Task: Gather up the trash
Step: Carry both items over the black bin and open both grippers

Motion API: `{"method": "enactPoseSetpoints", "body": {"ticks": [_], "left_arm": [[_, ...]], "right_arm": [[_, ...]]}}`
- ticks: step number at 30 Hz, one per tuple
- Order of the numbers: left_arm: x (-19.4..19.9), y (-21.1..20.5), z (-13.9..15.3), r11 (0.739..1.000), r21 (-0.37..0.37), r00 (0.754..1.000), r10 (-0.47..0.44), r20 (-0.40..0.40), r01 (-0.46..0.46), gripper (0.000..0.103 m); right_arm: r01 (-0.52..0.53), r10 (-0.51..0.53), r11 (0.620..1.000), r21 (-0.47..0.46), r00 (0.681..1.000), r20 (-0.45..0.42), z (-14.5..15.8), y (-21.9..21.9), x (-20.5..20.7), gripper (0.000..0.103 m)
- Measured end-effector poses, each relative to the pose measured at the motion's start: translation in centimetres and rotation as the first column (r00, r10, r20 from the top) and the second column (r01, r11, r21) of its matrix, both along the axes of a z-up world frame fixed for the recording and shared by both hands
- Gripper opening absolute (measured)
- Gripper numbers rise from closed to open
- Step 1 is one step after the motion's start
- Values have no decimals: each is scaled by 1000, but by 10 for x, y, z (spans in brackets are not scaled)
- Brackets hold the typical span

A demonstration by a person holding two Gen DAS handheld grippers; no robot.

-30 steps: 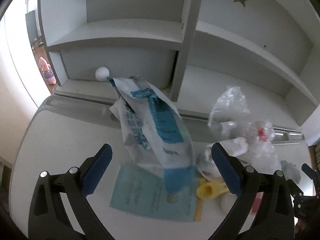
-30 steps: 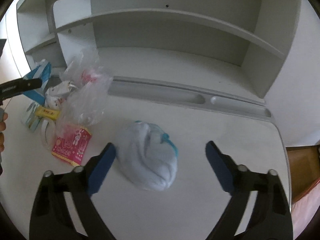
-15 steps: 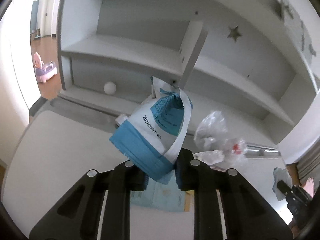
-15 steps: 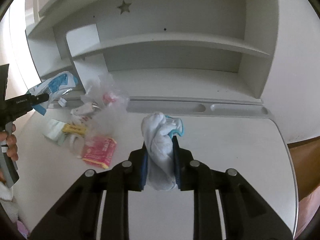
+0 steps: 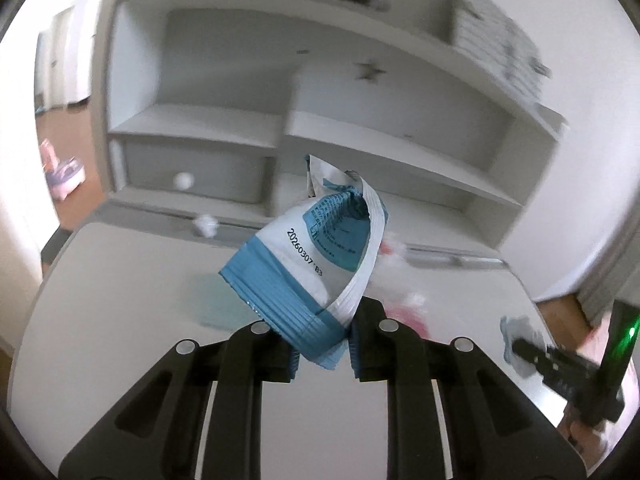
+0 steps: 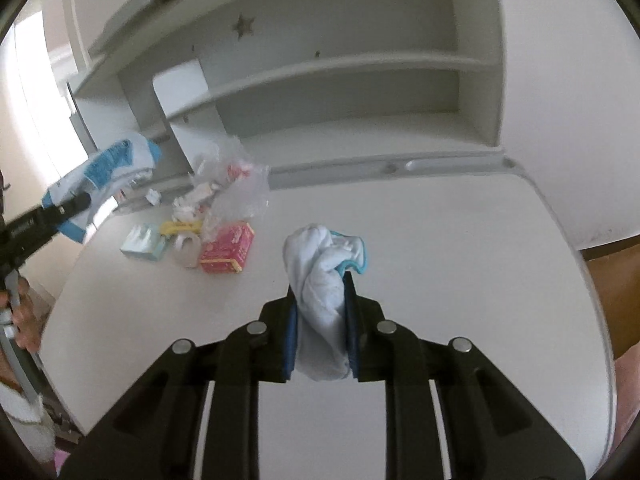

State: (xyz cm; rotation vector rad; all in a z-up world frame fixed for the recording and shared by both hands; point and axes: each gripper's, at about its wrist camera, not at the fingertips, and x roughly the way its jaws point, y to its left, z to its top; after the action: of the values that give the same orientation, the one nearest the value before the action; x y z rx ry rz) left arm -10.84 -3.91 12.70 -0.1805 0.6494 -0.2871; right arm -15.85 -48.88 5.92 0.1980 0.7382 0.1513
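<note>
Your right claw (image 6: 320, 320) is matte black with blue pads (image 6: 290, 340) and round silver screw heads along its arms. Your left claw (image 5: 322, 344) matches it. At three o'clock of the left view, a green light (image 5: 630, 334) glows.

Ahead of me stands a white wooden shelf unit (image 6: 340, 68) with open compartments and a dark star cutout (image 6: 244, 26) in its back panel. It rises from the far edge of the pale grey counter (image 6: 460, 248). A small white ball (image 5: 183, 179) sits in a lower-left compartment. Off to the left, on the brown floor, is a pink-and-lilac plastic toy (image 5: 64, 170).
</note>
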Motion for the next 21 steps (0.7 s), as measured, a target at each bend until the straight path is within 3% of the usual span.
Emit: {"method": "enactPoseSetpoints", "body": {"ticks": [5,9,13,16,19,21], "left_arm": [[-37,-90,13,979,16,978,-206,39,205,18],[-90,-191,11,902,44,901,-431,46,429,18],[-165,-289,-8,768,72,769,-639,10,637,18],[-218,-348,-33,663,123,671,-741,-33,738,18],[-261,-398,-68,565,182,587,-804,-101,805,18],[-279,-427,-102,512,198,545,-818,-185,836,18]], "right_arm": [[117,-119,993,27,987,104,40,-60,-61,20],[256,-266,963,86,953,144,55,-130,-130,20],[437,-449,892,115,886,114,42,-206,-208,20],[536,-541,838,104,841,28,10,-255,-249,20],[598,-585,795,101,800,-132,-55,-295,-272,20],[624,-587,773,115,772,-245,-102,-314,-278,20]]}}
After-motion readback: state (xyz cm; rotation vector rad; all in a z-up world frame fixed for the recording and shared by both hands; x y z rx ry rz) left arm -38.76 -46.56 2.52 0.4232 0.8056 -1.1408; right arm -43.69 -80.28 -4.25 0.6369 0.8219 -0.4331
